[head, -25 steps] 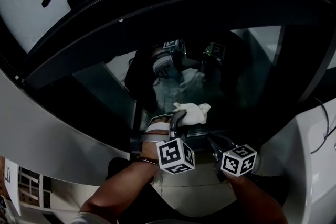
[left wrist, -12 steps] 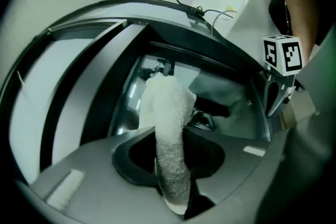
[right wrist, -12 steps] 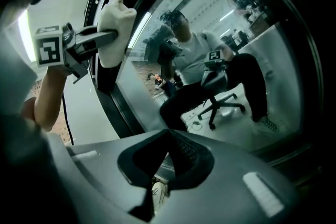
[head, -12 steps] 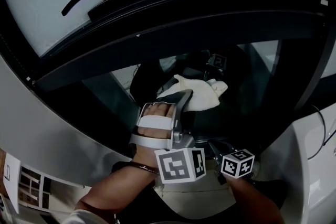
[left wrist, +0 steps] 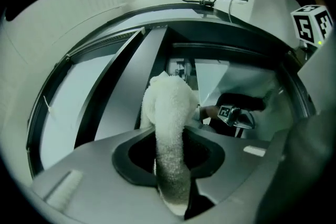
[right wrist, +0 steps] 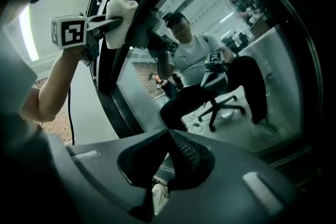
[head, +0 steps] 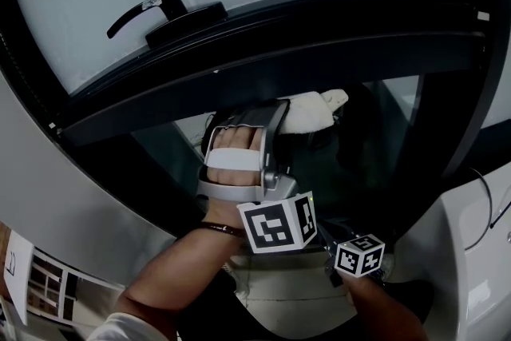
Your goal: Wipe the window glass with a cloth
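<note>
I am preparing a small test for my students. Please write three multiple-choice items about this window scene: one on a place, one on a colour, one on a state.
1. Where is the cloth?
A. On the sill
B. In the left gripper
C. On the floor

2. What colour is the window handle?
A. White
B. Black
C. Red

3. What state is the right gripper in?
A. Shut, holding nothing
B. Shut on a bottle
C. Wide open

Answers:
1 B, the left gripper view shows the white cloth pinched between its jaws.
2 B, the handle is dark against the pale pane.
3 A, the right gripper view shows its jaws together with nothing between them.
</note>
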{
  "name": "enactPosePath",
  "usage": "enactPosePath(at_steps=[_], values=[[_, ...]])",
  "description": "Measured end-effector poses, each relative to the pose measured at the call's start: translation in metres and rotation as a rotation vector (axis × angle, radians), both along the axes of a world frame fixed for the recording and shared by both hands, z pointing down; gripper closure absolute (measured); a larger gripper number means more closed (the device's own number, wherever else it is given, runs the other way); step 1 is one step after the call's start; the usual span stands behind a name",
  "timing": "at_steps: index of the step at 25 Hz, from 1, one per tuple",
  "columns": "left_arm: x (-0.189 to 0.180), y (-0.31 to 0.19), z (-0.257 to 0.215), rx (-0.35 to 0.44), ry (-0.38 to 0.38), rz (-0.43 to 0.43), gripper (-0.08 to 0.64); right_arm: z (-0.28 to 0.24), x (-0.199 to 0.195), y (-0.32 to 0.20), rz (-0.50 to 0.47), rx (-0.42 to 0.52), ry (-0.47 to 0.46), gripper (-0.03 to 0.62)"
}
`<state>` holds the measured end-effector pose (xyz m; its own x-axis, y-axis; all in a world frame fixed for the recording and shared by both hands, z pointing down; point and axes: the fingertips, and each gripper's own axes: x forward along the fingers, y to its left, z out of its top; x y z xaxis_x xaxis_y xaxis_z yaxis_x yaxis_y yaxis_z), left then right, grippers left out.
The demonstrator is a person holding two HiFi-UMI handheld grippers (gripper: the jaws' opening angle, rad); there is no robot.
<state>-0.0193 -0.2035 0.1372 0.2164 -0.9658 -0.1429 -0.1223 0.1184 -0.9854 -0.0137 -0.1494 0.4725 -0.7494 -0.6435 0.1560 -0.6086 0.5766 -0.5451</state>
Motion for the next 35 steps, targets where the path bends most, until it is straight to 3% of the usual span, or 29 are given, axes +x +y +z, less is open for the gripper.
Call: enactPosePath(at_steps=[12,17,27,35], values=[[0.001,-0.031,0.010,0.007,0.009,-0.047,0.439,0.003,0.010,-0.006,0.037,-0.015,-0.012,0.591],[0.003,-0.033,0.011,-0.016,0.043,-0.030,0.440,0.002,0.011,-0.009,0.046,-0.024,-0.032,0.591],[0.006,-0.034,0.020,0.053,0.039,-0.007,0.443,0.001,0.010,-0.009,0.042,-0.026,-0.041,0.591],[0.011,-0.034,0.033,0.054,0.024,-0.003,0.443,-0.002,0.012,-0.008,0.046,-0.026,-0.043,0.591]])
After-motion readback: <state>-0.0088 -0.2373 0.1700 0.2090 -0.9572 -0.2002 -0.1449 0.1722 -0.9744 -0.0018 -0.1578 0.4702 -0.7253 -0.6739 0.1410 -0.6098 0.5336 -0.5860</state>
